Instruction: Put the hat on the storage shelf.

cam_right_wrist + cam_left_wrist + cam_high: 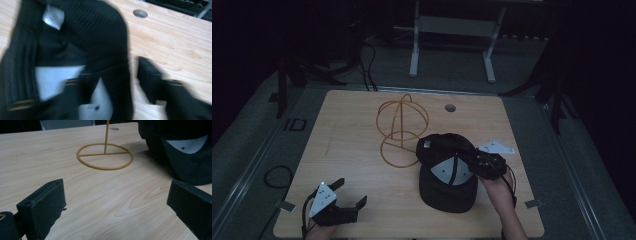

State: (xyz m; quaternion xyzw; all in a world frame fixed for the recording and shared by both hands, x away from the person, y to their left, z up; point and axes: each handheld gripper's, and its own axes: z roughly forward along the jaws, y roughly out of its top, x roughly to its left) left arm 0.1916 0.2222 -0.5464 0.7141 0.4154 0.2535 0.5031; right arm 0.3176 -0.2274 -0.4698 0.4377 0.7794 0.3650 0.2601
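Note:
A black cap (447,192) lies upside down right of the table's middle, its white lining facing up. My right gripper (469,159) is at the cap's right rim. In the blurred right gripper view it (113,68) stands open, one jaw inside the cap (100,37) and one outside, with a strip of table showing beside the outer jaw. A yellow wire hat stand (401,120) stands upright just left of the cap. My left gripper (351,191) is open near the front left edge with nothing between its jaws; it (116,187) faces the stand's base ring (105,168) and the cap (190,170).
The wooden table (352,140) has a round cable hole (450,107) at the back, also in the right gripper view (140,13). Dark floor, cables and a white desk frame (452,30) lie beyond the far edge.

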